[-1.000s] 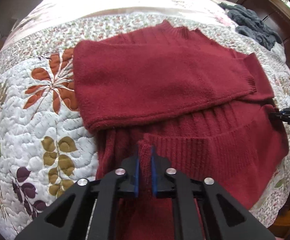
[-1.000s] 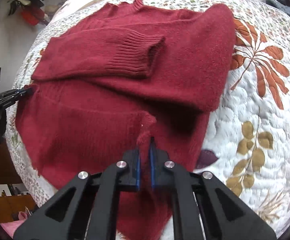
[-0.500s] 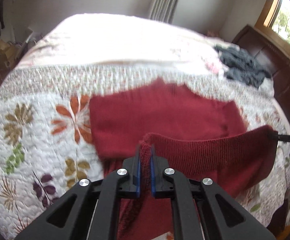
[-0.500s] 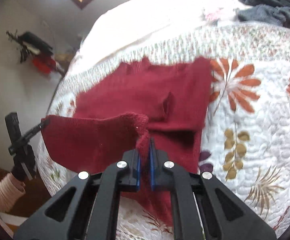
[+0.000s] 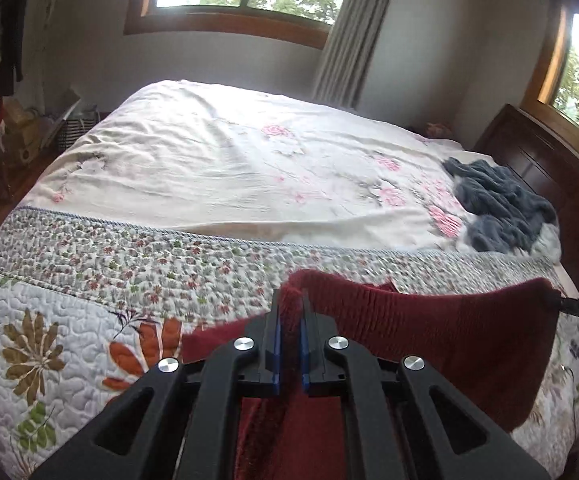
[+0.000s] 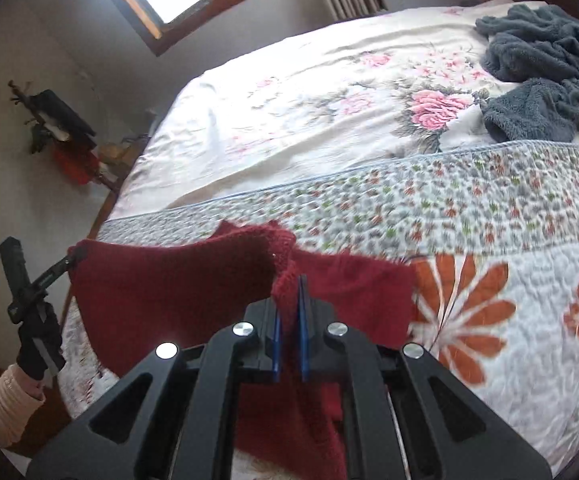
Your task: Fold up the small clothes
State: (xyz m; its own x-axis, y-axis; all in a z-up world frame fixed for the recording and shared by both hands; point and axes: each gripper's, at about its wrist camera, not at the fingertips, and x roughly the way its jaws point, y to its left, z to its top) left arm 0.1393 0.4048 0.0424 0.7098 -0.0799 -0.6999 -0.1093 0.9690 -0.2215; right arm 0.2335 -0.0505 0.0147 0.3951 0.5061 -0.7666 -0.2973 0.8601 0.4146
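Bed under windows, quilt on top. Left tool, right tool each clamped on red sweater hem, raised.

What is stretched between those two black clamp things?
The red sweater's ribbed hem spans from the left gripper to the right gripper, lifted above the quilt, clearest in the left wrist view.
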